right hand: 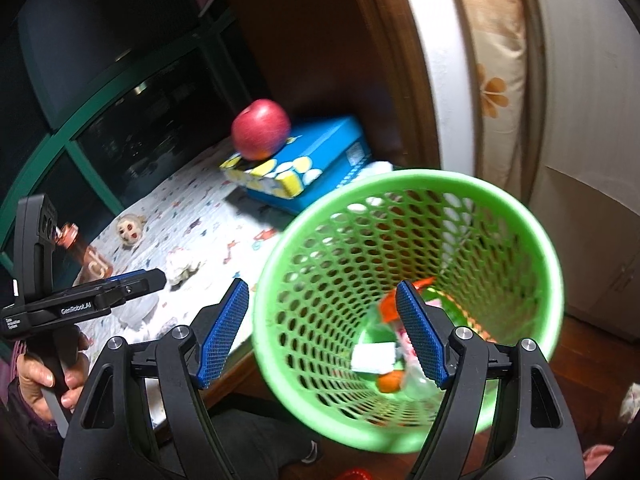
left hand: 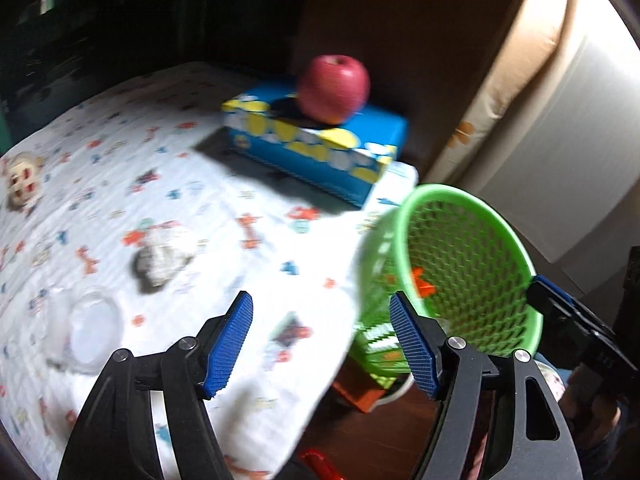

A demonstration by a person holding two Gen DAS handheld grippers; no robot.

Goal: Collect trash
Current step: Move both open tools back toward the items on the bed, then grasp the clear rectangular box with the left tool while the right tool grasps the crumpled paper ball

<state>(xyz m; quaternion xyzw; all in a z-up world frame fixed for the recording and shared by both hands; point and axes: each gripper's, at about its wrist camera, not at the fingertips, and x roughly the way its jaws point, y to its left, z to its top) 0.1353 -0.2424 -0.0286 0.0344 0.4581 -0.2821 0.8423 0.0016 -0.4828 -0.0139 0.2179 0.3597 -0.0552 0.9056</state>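
Currently: left gripper (left hand: 320,344) fingers apart, empty; right gripper (right hand: 322,332) clamped on green basket (right hand: 520,216) wall; wad (left hand: 160,260) on table (left hand: 224,208).

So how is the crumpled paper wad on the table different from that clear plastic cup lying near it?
The crumpled paper wad is opaque, white and grey, and irregular in shape; the clear plastic cup is see-through with a smooth round rim. The wad sits further in on the patterned tablecloth; the cup lies on its side nearer the left gripper. Both still lie on the table, outside the green basket.
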